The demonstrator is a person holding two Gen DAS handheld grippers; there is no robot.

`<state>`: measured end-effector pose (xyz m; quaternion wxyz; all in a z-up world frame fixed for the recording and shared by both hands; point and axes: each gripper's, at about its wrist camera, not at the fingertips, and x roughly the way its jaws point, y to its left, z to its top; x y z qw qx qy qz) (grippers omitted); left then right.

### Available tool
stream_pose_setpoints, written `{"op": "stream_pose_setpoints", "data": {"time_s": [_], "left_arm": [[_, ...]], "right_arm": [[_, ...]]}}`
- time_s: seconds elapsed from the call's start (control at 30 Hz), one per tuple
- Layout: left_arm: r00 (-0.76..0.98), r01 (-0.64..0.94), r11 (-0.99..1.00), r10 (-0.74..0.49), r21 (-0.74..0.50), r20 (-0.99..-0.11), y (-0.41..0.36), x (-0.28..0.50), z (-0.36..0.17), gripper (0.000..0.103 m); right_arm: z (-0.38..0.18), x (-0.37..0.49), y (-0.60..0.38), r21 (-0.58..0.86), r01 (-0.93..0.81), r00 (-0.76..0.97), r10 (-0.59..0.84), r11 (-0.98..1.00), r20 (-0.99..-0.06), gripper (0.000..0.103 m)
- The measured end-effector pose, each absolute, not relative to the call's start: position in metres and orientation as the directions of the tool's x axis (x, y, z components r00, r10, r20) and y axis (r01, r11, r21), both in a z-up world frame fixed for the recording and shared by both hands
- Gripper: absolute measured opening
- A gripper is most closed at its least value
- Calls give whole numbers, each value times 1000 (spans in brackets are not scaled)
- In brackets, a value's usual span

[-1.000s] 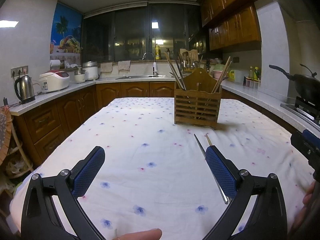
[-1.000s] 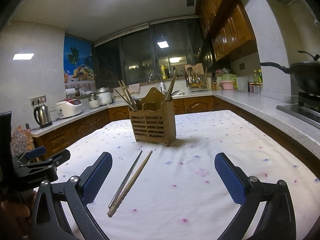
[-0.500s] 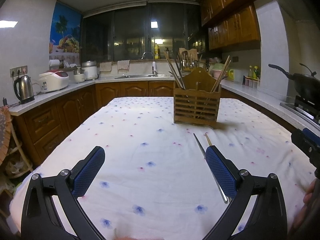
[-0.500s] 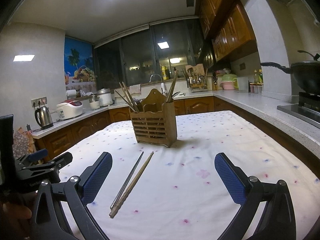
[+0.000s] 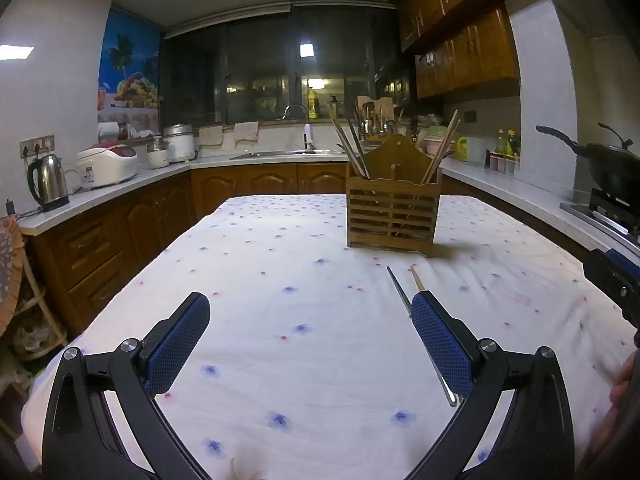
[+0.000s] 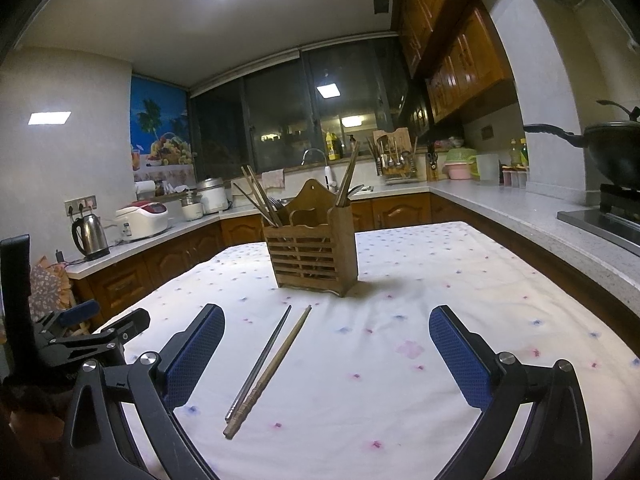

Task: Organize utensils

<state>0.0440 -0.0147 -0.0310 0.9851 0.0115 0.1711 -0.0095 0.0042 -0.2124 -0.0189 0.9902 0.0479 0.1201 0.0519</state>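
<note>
A slatted wooden utensil holder [image 5: 393,216] [image 6: 315,258] stands mid-table with several chopsticks leaning out of it. Two loose chopsticks lie side by side on the cloth in front of it: a metal one [image 6: 261,360] [image 5: 397,285] and a wooden one [image 6: 272,368] [image 5: 416,278]. My left gripper [image 5: 310,320] is open above the cloth, its right finger [image 5: 440,340] covering part of the loose pair. My right gripper [image 6: 326,332] is open too, with the pair lying between its fingers, nearer the left one. The left gripper's body [image 6: 80,340] shows at the right wrist view's left edge.
A white flowered tablecloth [image 5: 280,280] covers the table. Counters run around the room: a kettle [image 5: 47,182] and rice cooker [image 5: 107,164] on the left, a sink at the back, a wok on the stove [image 5: 612,168] on the right. A hand [image 5: 624,376] shows at the right edge.
Both views have crept slightly forward and up toward the holder. The chopsticks have not moved and both grippers stay open.
</note>
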Motion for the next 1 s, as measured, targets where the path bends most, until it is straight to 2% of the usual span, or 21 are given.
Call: {"op": "stream_pose_setpoints", "data": {"time_s": [1.0], "left_arm": [[935, 37, 999, -28, 19, -353, -12, 51, -31, 103]], "right_arm": [[-17, 7, -206, 113, -89, 965, 114, 990, -236, 103]]}}
